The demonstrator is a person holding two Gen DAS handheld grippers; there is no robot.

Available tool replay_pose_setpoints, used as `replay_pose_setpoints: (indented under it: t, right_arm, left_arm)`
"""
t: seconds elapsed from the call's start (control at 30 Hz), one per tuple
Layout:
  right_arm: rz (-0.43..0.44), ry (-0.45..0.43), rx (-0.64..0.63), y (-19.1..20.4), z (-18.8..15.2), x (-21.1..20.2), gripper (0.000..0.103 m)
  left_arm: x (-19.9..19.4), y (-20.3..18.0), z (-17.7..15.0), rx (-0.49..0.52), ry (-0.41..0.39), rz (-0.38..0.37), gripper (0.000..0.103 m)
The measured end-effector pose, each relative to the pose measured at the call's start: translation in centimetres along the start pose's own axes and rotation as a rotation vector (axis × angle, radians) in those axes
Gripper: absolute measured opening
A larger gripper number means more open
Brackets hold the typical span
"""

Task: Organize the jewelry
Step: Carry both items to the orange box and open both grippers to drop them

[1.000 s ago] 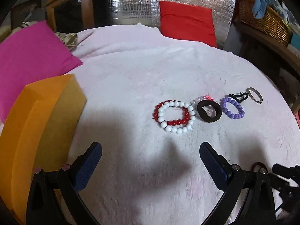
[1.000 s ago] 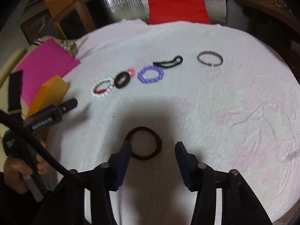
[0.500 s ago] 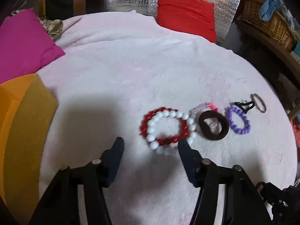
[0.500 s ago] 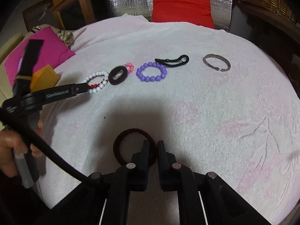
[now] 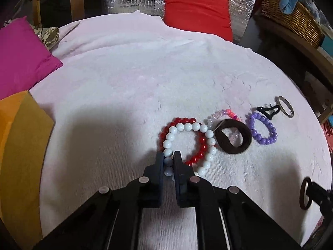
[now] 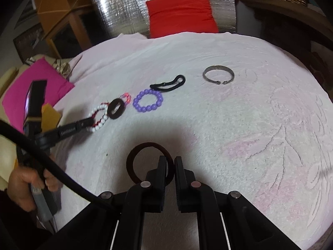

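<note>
Pinching the white bead bracelet (image 5: 188,145) in the left gripper (image 5: 168,156) and the brown hair tie (image 6: 145,162) in the right gripper (image 6: 170,162), both jaws closed, presumably for lifting and sorting.

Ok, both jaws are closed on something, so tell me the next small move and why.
Probably lift both a little. The left gripper is shut on the white bead bracelet, which lies across the red bead bracelet, so raise it slowly to part them. The right gripper pinches the brown hair tie alone on the cloth.
</note>
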State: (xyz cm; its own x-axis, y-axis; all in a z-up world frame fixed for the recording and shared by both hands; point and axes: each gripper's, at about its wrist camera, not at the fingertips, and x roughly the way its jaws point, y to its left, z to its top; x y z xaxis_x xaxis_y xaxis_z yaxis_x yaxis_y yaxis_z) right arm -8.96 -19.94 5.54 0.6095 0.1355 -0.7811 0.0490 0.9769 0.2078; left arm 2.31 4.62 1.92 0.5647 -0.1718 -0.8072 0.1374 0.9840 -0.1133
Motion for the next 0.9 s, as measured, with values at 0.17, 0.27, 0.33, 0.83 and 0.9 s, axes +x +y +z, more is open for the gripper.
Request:
replay_pose_setpoints:
  t: [0.17, 0.27, 0.33, 0.83, 0.9]
  right_arm:
    - [0.009, -0.021, 0.037, -0.5, 0.3, -0.3, 0.009]
    - [0.016, -0.038, 0.043, -0.4, 0.3, -0.6, 0.009]
    - [0.029, -0.045, 0.044, -0.2, 0.3, -0.9, 0.009]
    - [0.146, -0.112, -0.006, 3.8, -0.1, -2.1, 0.009]
    - [0.163, -0.118, -0.014, 4.6, -0.2, -2.2, 0.009]
  left_arm:
    - [-1.8, 0.0, -0.7, 0.010, -0.010, -0.018, 0.009]
    - [-3.1, 0.4, -1.4, 0.008, -0.021, -0.022, 0.009]
    - [-4.0, 0.5, -1.8, 0.006, -0.031, -0.022, 0.009]
    - [-10.7, 0.9, -3.6, 0.031, -0.178, -0.007, 0.009]
    - [-11.9, 1.3, -3.6, 0.023, -0.206, -0.007, 0.009]
